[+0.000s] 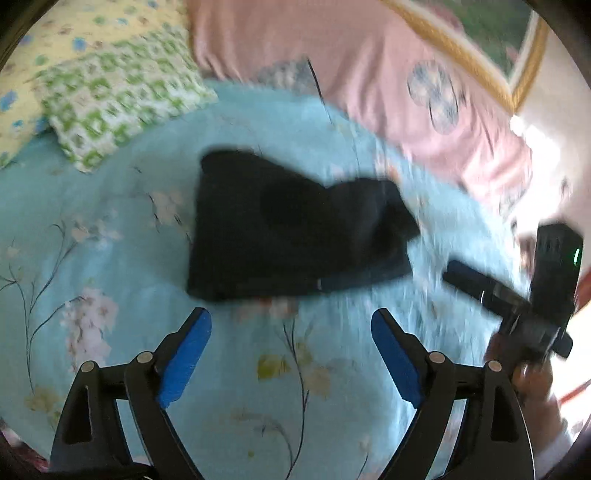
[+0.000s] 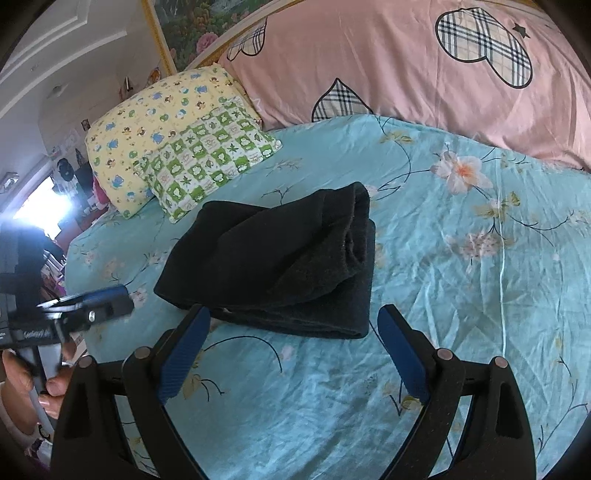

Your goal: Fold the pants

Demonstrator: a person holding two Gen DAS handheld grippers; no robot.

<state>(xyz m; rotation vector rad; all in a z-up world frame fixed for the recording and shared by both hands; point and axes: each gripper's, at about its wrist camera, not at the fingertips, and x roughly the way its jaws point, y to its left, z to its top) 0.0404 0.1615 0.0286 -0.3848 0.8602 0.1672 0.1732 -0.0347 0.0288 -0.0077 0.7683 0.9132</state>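
Observation:
Black pants [image 2: 280, 262] lie folded into a thick bundle on the light blue flowered bedsheet [image 2: 461, 295]. In the left wrist view the same pants [image 1: 288, 236] appear blurred, just beyond the fingertips. My left gripper [image 1: 291, 321] is open, blue pads wide apart, nothing between them, above the sheet short of the pants. My right gripper [image 2: 293, 317] is open too, its tips at the near edge of the bundle without pressing it. Each view shows the other gripper held in a hand at its side: the right one [image 1: 517, 295], the left one [image 2: 88, 310].
A yellow pillow [image 2: 147, 122] and a green checked pillow [image 2: 210, 158] lie at the head of the bed, left of the pants. A pink quilt [image 2: 388, 62] with plaid hearts is piled along the far side. A framed picture [image 2: 184, 22] hangs behind.

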